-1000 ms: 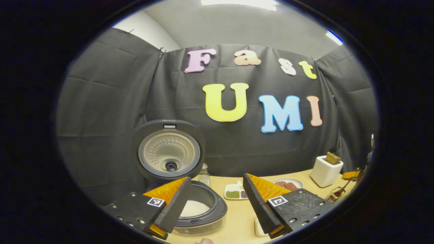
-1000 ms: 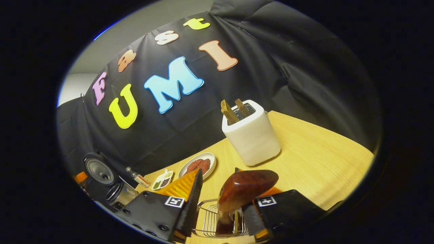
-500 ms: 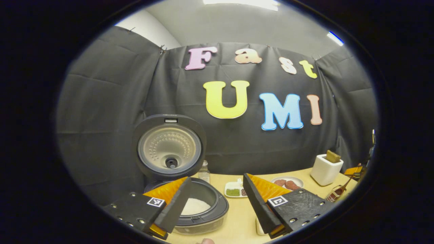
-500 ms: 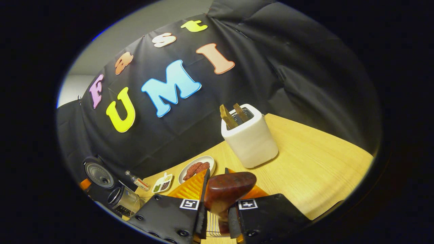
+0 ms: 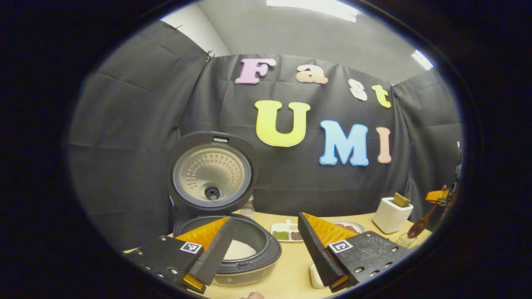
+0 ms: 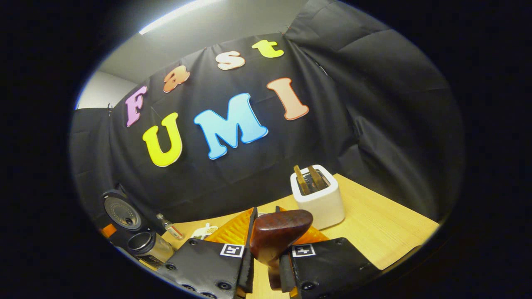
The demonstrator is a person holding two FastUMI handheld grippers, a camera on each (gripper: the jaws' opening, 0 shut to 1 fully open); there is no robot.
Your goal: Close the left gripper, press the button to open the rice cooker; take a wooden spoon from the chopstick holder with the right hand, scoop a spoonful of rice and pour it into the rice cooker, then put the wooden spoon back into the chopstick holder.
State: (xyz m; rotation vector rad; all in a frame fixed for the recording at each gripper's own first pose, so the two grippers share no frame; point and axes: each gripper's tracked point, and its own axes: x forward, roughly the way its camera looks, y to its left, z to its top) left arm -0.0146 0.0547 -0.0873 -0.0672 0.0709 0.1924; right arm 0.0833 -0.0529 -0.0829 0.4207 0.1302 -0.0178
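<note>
In the left gripper view, the left gripper (image 5: 266, 245) sits at the bottom of the frame with its two fingers spread wide apart and nothing between them. Behind its left finger, at lower centre-left, stands the dark round rice cooker (image 5: 249, 255) with its lid (image 5: 212, 172) raised upright, the pale dimpled inner plate facing the camera, and white rice (image 5: 241, 250) lying in the pot. A small clear bottle (image 5: 249, 207) stands just behind the cooker, and a white divided dish of green and dark grains (image 5: 286, 231) rests on the light wooden table (image 5: 291, 270) between the fingers. At the right of this frame stands a white square toaster (image 5: 392, 214) with a brown slice in it, and just to its right the dark reddish wooden spoon (image 5: 419, 224) hangs bowl-down from the distant right gripper (image 5: 438, 195), above a wire chopstick holder (image 5: 402, 240) at the lower right edge. In the right gripper view, at bottom centre, that gripper's fingers are closed nearly together and both press on the spoon's neck, the glossy bowl rising just above them. The toaster stands right of centre behind it, and the cooker appears small at the lower left.
</note>
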